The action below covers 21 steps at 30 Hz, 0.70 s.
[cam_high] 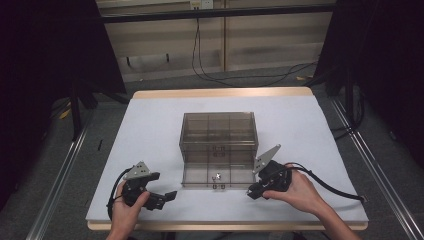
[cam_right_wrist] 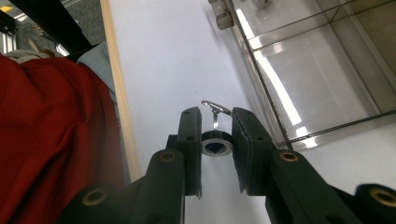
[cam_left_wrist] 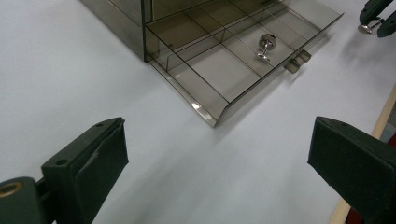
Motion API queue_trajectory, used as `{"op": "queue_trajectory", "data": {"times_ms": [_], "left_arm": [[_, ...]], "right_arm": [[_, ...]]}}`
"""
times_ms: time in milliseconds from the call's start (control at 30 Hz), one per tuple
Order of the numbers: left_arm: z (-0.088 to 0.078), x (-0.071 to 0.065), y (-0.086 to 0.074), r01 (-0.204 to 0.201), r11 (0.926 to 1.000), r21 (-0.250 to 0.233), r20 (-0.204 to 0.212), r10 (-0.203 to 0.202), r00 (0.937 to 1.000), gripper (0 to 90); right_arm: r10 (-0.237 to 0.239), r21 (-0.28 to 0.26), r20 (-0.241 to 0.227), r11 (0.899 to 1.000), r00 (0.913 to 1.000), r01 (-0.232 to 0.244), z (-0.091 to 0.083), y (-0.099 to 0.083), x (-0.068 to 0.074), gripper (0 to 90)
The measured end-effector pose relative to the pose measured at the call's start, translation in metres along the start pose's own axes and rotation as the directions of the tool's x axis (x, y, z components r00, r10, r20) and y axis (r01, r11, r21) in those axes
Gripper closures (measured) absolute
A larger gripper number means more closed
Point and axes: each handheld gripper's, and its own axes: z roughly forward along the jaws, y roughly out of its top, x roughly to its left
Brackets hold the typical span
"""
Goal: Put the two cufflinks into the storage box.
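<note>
Knurled metal knob (cam_right_wrist: 217,143) pinched between right gripper's (cam_right_wrist: 216,149) closed jaws.

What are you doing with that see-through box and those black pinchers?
A person holds a pincher in each hand at a white table. The right gripper is shut on a small metal hook with a round base, just beside the box's pulled-out drawer. Another such hook already lies in the drawer. The left gripper waits open.

1. The left hand (cam_high: 125,202) holds the left gripper (cam_high: 167,196) low over the table, jaws wide apart.
2. The right hand (cam_high: 297,190) holds the right gripper (cam_right_wrist: 217,135) low, jaws clamped together, pointing left in the high view.
</note>
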Motion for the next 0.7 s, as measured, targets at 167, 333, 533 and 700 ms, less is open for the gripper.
{"op": "queue_trajectory", "data": {"times_ms": [167, 333, 533, 700], "left_arm": [[-0.0004, 0.0003, 0.0002, -0.002, 1.0000, 0.005, -0.003, 0.002, 1.0000, 4.5], [-0.0006, 0.0010, 0.0001, -0.002, 1.0000, -0.002, -0.003, 0.002, 1.0000, 4.4], [0.0000, 0.0012, 0.0004, -0.004, 1.0000, 0.005, 0.000, 0.004, 1.0000, 4.5], [0.0003, 0.0015, 0.0005, -0.004, 1.0000, 0.002, 0.002, 0.004, 1.0000, 4.5]], "right_arm": [[-0.013, -0.037, 0.003, 0.999, 0.9999, 0.014, -0.0021, 0.0008, -0.0020, 74.1], [-0.012, -0.062, -0.002, 0.998, 0.9999, 0.012, -0.0037, 0.0015, -0.0026, 74.1], [-0.005, -0.092, -0.007, 0.996, 1.0000, 0.005, -0.0068, 0.0030, -0.0034, 74.2], [-0.002, -0.101, -0.009, 0.995, 1.0000, 0.001, -0.0071, 0.0045, -0.0056, 74.2]]}}
